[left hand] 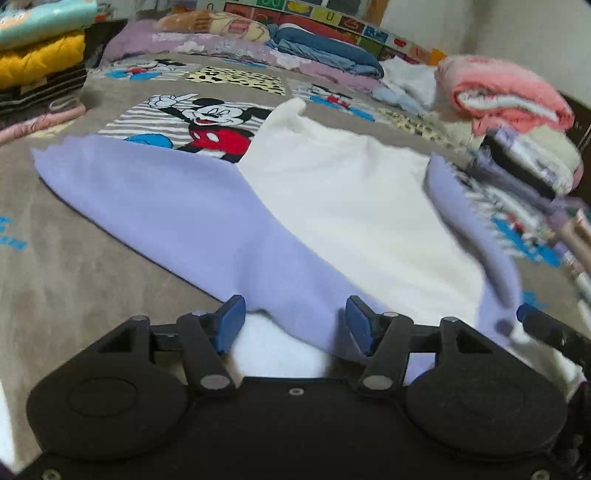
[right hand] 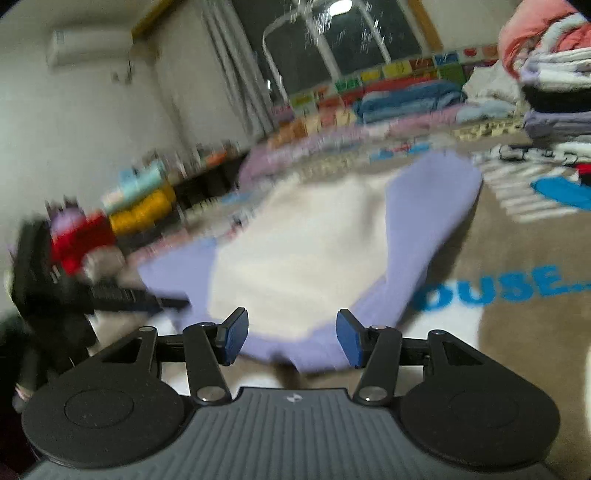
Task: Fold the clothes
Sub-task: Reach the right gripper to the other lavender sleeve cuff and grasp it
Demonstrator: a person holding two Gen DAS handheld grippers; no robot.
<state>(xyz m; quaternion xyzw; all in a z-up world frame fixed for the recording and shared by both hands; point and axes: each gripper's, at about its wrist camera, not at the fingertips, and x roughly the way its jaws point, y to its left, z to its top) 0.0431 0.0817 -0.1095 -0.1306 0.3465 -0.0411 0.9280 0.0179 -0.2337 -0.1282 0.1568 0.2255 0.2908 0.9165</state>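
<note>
A garment with a white body [left hand: 343, 192] and lilac sleeves [left hand: 177, 206] lies spread on a brown cartoon-print bedspread [left hand: 74, 266]. My left gripper [left hand: 295, 323] is open, low over the near hem, its blue pads [left hand: 231, 321] either side of a lilac fold. In the right wrist view the same garment [right hand: 295, 251] lies ahead, blurred. My right gripper [right hand: 291, 336] is open over the lilac edge [right hand: 288, 347] with nothing pinched. The left gripper [right hand: 110, 295] shows at the left there, and the right gripper's tip [left hand: 535, 321] at the left view's right edge.
Folded clothes are stacked at the right [left hand: 517, 122] and at the left [left hand: 37, 55]. Bedding [left hand: 258, 48] lies rolled along the far edge under a colourful letter mat. A window [right hand: 351, 33] and a white wall stand beyond.
</note>
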